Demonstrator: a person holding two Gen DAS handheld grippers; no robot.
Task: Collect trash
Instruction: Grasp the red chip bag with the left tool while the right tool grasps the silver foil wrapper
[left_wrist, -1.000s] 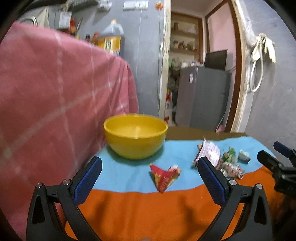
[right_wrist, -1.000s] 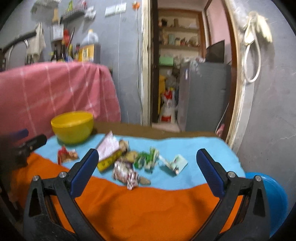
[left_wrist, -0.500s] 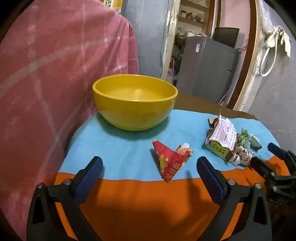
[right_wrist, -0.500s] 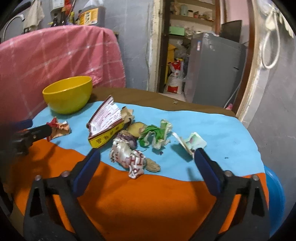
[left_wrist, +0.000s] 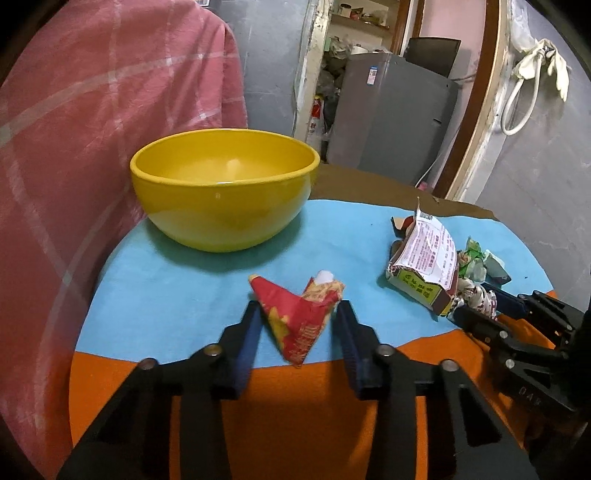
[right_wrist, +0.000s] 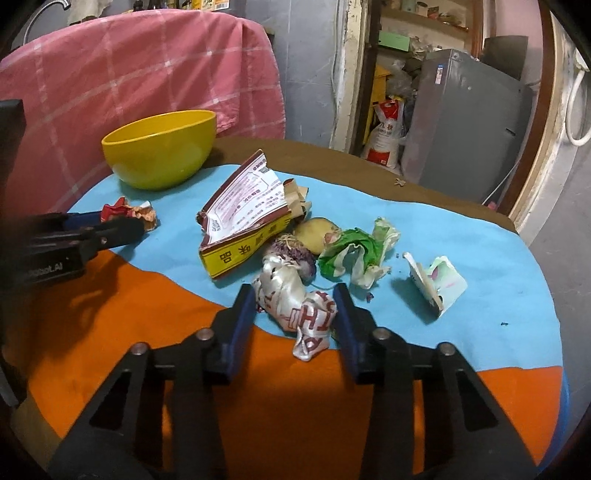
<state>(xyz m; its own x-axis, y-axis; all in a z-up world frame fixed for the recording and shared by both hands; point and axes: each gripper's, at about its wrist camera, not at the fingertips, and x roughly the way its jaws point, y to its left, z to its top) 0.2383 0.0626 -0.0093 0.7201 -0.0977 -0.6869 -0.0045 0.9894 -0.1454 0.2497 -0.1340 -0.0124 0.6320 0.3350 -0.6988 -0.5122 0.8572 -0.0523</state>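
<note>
- Left gripper (left_wrist: 298, 317): fingers closed in on the red wrapper (left_wrist: 297, 317), one on each flank and touching it; the wrapper lies on the blue part of the table cloth (left_wrist: 177, 295), near the boundary with the orange part.
- Right gripper (right_wrist: 295, 306): fingers pinched against both sides of the white crumpled wrapper (right_wrist: 295, 306), which rests at the blue-orange boundary, toward the front edge of the table.
- Yellow bowl (left_wrist: 221, 188): upright at the far left edge of the table, just beside the pink checked cloth (left_wrist: 92, 129).
- Torn carton (right_wrist: 245, 225): mid-table, behind the white wrapper.
- Green wrapper (right_wrist: 354, 254) and small folded packet (right_wrist: 437, 282): to the right of the carton, toward the right edge.
</note>
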